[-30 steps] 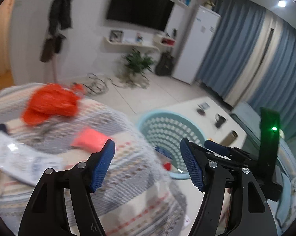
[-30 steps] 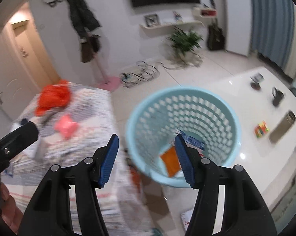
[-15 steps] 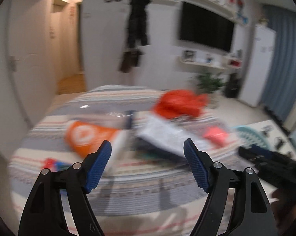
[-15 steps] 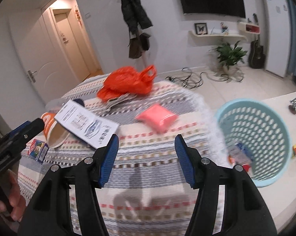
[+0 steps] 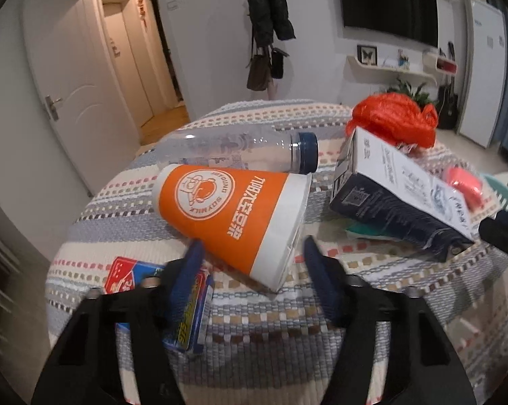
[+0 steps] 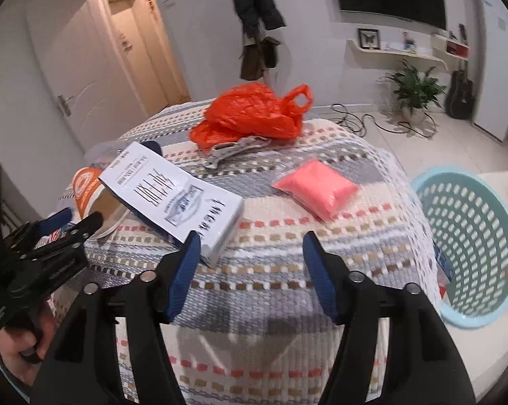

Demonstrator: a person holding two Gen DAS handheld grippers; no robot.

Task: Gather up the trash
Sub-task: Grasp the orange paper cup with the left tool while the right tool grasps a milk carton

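Trash lies scattered over the striped woven cloth covering the surface in front of you, and off its right edge stands the pale blue basket, with a few scraps visible low against its left wall. Your right tool hangs released above the near part of the cloth, fingers spread wide with nothing between them; the white-and-navy carton lies flat just beyond its left finger. Behind the carton sits the crumpled orange bag, resting partly on a small silvery wrapper, and well to the right of the carton lies the pink packet. Your left tool is also released, its fingers straddling the wide rim end of the orange paper cup, which lies on its side; whether the pads touch the cup, you cannot tell. Just behind the cup lies the clear bottle on its side, dark blue cap pointing right. Under the left tool's left finger rests a small red-and-blue box, flat on the cloth.
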